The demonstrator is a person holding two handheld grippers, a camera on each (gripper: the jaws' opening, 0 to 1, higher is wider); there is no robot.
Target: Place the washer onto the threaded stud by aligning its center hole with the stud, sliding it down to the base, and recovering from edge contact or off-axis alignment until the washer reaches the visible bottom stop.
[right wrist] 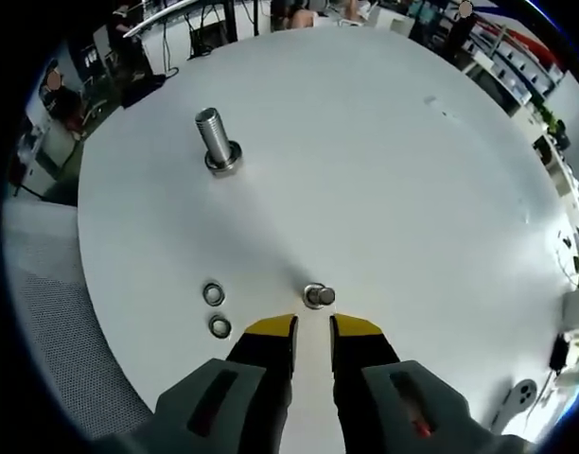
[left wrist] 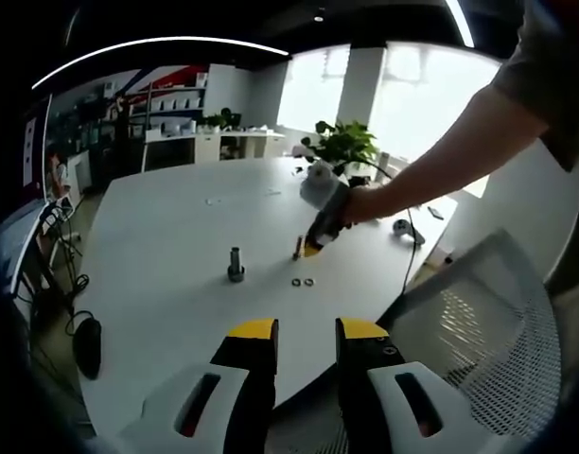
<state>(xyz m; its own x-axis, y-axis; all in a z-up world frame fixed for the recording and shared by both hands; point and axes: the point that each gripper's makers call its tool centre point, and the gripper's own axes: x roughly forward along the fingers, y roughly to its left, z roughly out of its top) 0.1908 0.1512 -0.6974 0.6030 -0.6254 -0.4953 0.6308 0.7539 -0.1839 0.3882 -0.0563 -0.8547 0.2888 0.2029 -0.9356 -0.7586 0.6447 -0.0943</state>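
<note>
A tall threaded stud stands upright on the white round table, with a metal ring around its base. Two loose washers lie flat near the table's edge, left of my right gripper. That gripper is open with nothing between its jaws, and a short upright bolt stands just beyond its tips. In the left gripper view the stud is mid-table, the washers lie to its right, and a hand holds the right gripper over the short bolt. My left gripper hovers open off the table's near edge.
A grey mesh chair stands at the table's near right edge. A potted plant and small devices sit at the far side. Cables and a dark object lie on the floor to the left. Shelves line the back wall.
</note>
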